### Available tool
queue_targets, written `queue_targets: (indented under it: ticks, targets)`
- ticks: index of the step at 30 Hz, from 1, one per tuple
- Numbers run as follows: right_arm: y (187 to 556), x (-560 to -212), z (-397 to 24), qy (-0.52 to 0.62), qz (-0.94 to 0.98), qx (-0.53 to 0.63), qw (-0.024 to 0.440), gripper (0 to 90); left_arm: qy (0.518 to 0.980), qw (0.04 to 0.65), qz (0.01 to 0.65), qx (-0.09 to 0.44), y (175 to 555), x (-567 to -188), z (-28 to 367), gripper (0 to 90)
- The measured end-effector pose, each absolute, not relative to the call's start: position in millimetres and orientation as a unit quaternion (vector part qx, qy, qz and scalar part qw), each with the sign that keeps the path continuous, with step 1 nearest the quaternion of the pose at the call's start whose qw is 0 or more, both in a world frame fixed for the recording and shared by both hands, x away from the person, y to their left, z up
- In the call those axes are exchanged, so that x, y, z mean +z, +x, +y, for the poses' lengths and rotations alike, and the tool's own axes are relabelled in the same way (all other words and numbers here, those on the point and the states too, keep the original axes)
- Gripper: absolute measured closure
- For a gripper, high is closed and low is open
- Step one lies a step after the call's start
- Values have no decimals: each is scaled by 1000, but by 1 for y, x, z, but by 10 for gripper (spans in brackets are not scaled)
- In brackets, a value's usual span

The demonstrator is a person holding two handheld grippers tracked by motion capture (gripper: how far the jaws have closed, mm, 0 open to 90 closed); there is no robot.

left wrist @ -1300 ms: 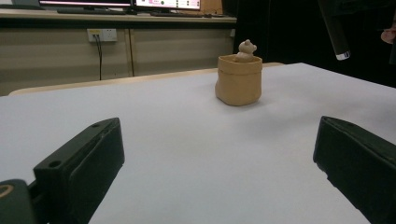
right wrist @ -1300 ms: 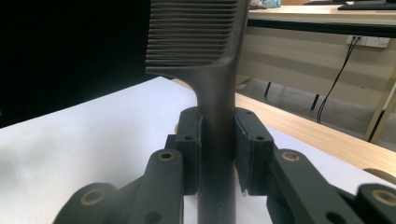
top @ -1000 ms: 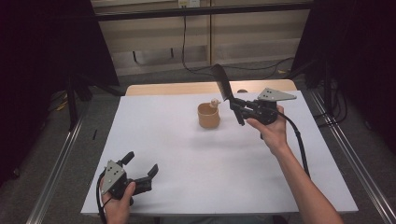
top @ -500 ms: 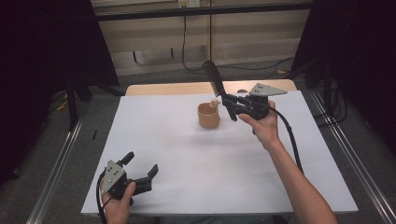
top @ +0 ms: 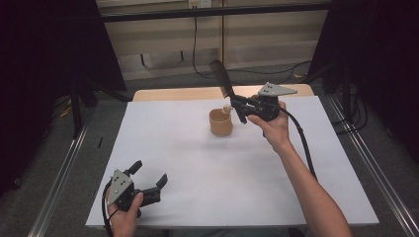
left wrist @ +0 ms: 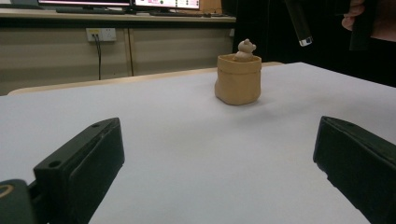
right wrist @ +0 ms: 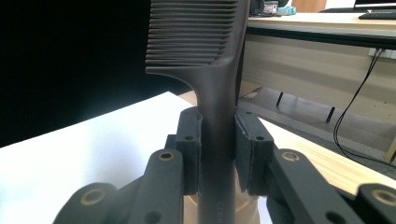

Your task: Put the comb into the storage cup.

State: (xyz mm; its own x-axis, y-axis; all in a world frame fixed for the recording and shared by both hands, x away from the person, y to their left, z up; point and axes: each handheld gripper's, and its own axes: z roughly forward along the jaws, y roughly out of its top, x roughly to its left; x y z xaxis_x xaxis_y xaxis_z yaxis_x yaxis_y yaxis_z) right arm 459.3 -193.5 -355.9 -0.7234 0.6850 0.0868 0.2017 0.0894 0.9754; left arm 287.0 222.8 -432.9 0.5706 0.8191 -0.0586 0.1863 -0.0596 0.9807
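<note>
Comparing with a second ago: my right gripper (top: 240, 106), jaws clamped on the comb (top: 222, 79) handle, has drifted left across the frame, so the comb's lower end now hangs just above the cup (top: 221, 122). I judge this as lining up to drop the comb into the cup; release not yet due.

Left to right in the high view: left gripper (top: 148, 179) at lower left, jaws wide apart, nothing between them, unmoved. Cup at centre on the white table (top: 173, 148), a small figure (left wrist: 245, 48) poking from it. Comb and right gripper just right of centre.

Count: two grippers, one cup, one figure, one comb.
</note>
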Motion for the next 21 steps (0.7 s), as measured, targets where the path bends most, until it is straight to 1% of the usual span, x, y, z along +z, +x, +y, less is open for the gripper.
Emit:
queue_targets:
  ticks: [21]
  targets:
    - [477, -349, -170, 306, 712, 598, 205, 728, 674, 576, 372, 274, 287, -433, 223, 20]
